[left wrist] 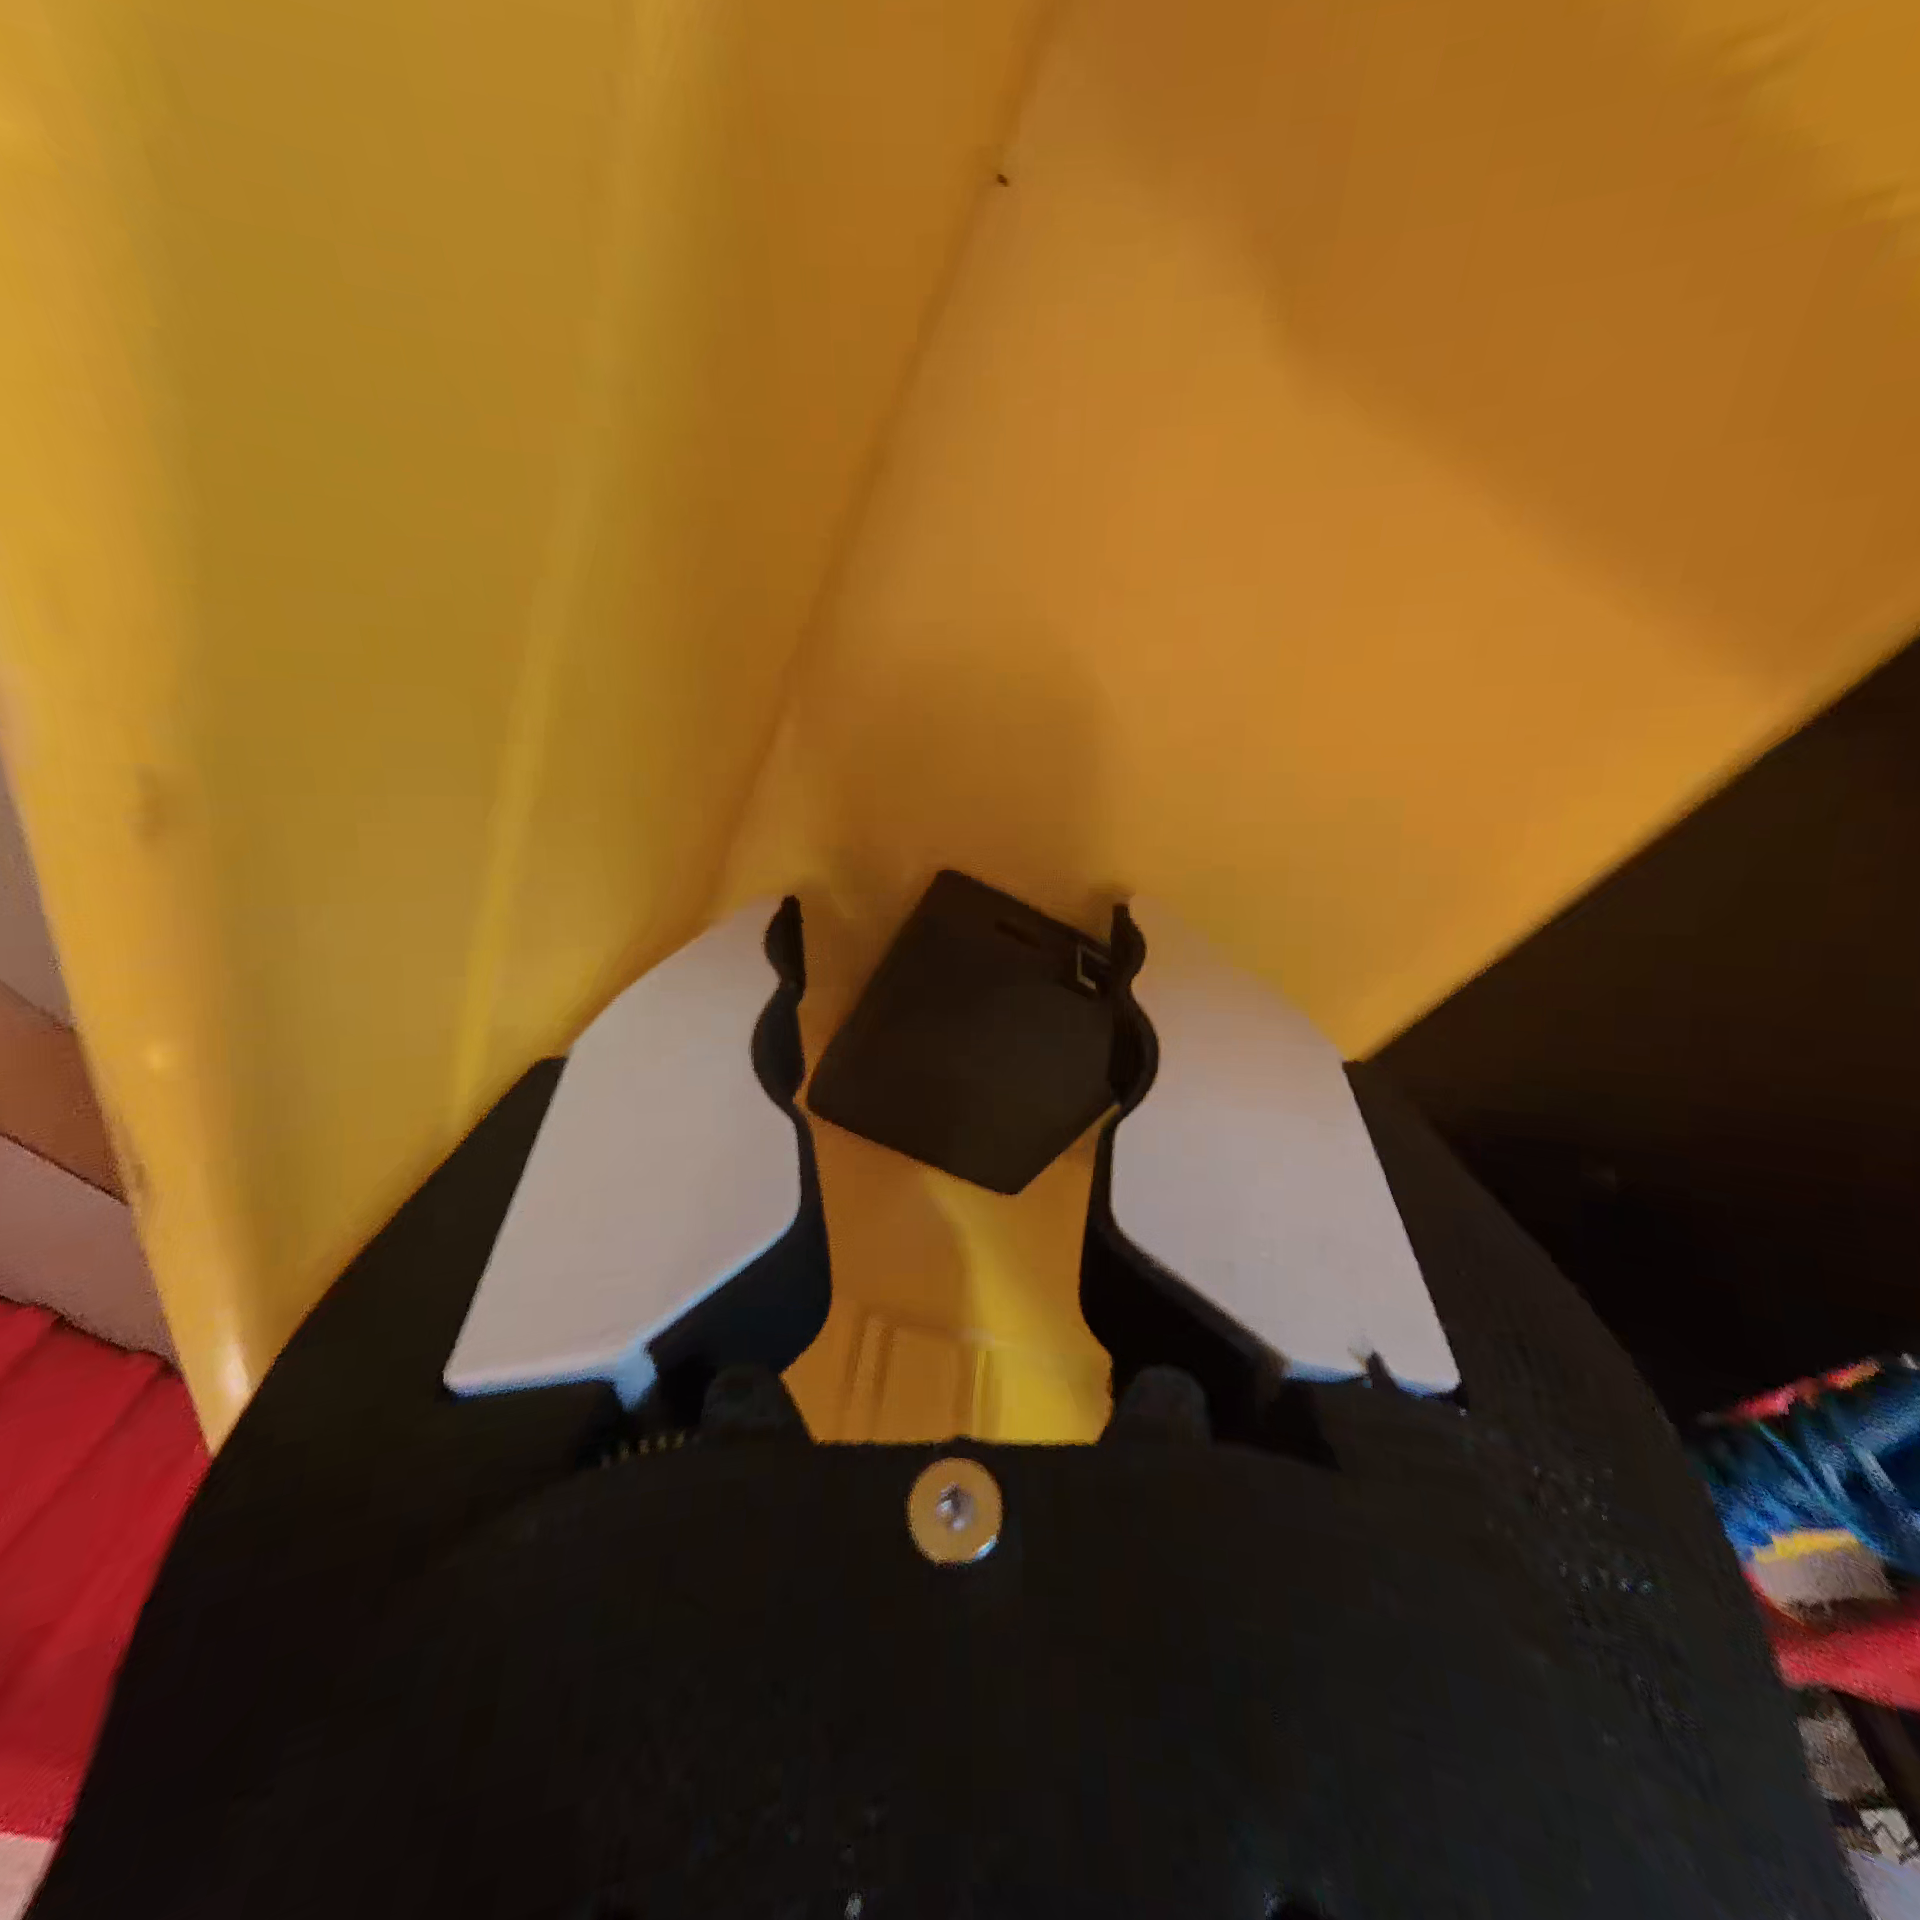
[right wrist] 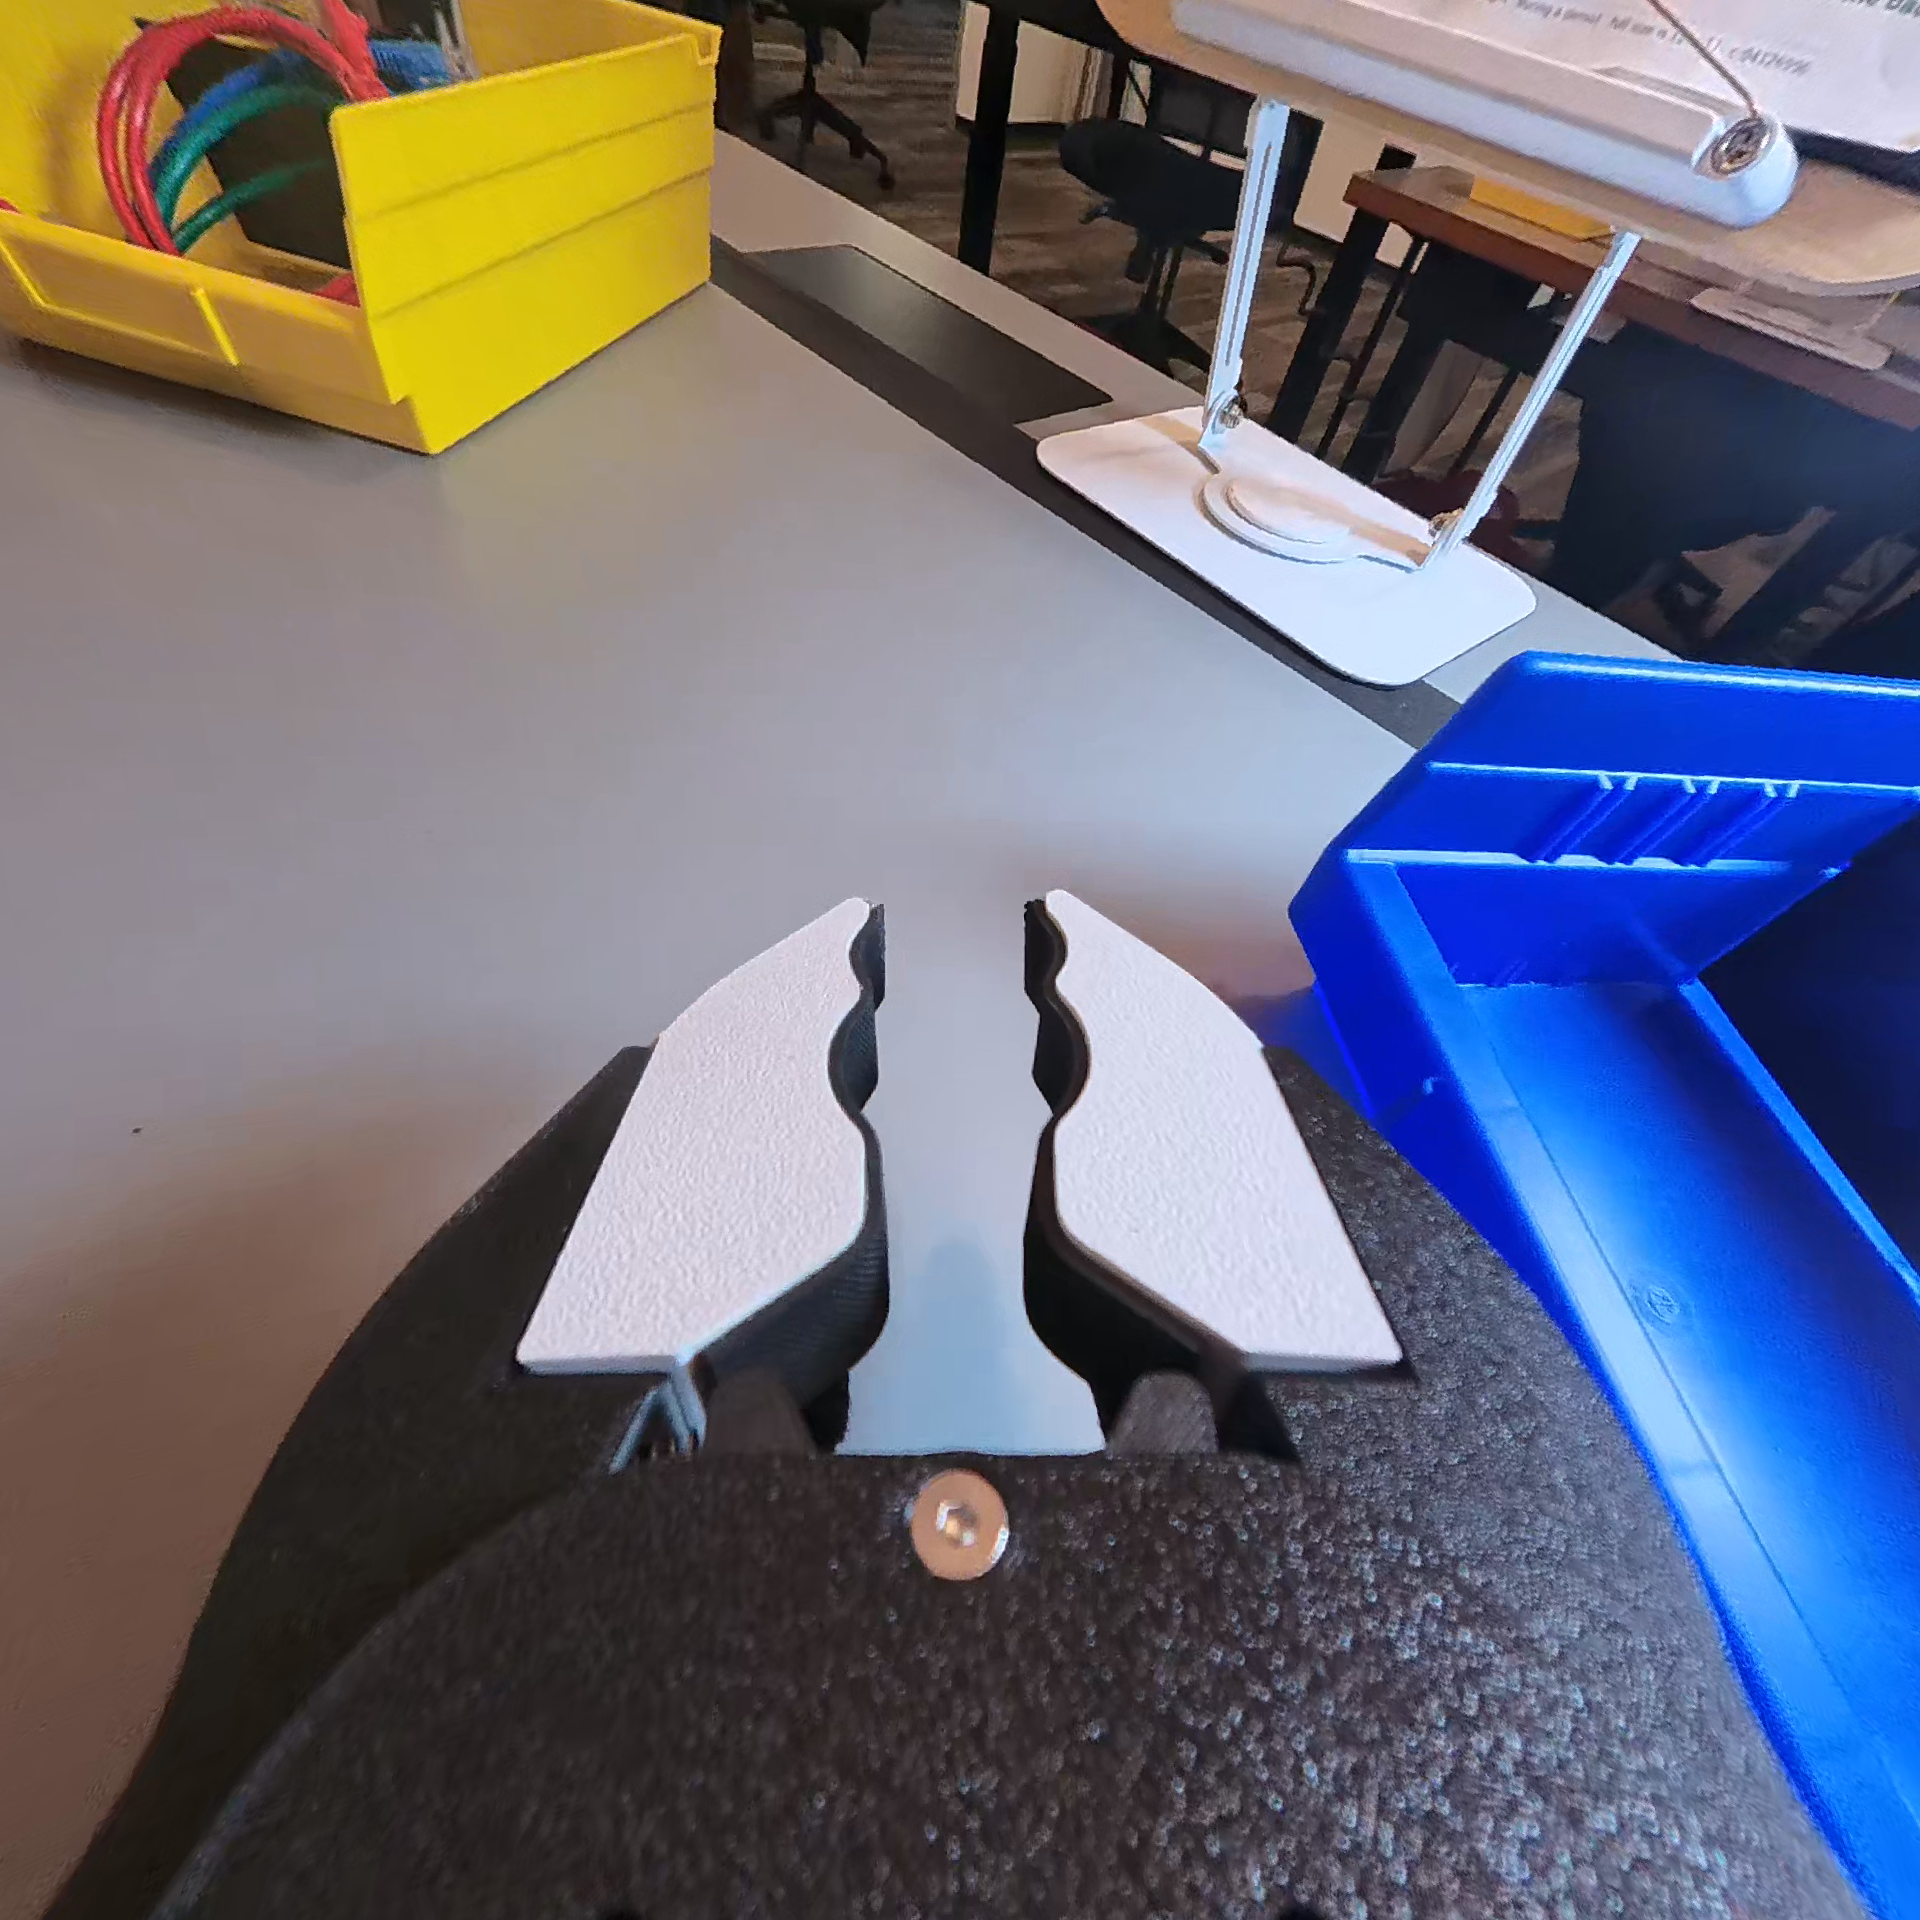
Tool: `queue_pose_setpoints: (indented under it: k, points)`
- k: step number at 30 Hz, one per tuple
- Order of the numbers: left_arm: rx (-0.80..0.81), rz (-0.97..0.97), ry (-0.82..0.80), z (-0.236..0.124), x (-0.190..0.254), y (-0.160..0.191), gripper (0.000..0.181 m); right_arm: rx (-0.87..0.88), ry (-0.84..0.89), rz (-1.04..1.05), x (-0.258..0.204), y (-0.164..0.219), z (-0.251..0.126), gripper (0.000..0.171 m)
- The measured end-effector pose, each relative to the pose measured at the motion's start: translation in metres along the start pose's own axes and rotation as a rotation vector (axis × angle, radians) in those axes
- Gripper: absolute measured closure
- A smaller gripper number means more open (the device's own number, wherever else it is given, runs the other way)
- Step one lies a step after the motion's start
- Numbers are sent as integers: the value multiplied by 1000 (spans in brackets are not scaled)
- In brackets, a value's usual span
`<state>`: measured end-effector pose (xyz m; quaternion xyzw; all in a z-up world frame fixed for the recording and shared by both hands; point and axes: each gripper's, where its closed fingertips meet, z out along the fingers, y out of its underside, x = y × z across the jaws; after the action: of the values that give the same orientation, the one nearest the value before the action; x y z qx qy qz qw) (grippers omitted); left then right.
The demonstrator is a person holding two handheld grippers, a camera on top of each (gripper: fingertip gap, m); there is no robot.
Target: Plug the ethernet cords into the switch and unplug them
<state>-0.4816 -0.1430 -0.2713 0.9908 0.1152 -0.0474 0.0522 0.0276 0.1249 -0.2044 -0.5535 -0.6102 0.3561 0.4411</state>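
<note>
In the left wrist view my left gripper (left wrist: 956, 925) reaches into the corner of a yellow bin (left wrist: 520, 416). Its fingers close on a small black box-shaped device (left wrist: 956, 1060), touching it on both sides. I cannot see any ports on the device. In the right wrist view my right gripper (right wrist: 954, 914) is open and empty, low over the grey table (right wrist: 416, 727). Red, blue and green ethernet cords (right wrist: 187, 135) lie coiled in the yellow bin (right wrist: 520, 229) at the far left. Blurred blue cords (left wrist: 1808, 1455) show at the right edge of the left wrist view.
A blue bin (right wrist: 1558, 1039) stands close on the right of my right gripper. A white stand (right wrist: 1288, 540) with a tilted board sits at the table's far right edge. Office chairs and desks lie beyond the table. Red material (left wrist: 83, 1507) shows at the lower left. About 60 cm separates my left fingertips from my right.
</note>
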Motion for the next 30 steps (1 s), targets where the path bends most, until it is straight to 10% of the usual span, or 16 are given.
queue_pose_setpoints:
  k: [9, 30]
  points:
    - [-173, 212, 54, 2, 19, 26, 94, -5, -27, 12, -3, 1, 1, 145]
    - [-197, 245, 42, -12, 16, 28, 99, -76, -36, -14, -5, 14, 3, 145]
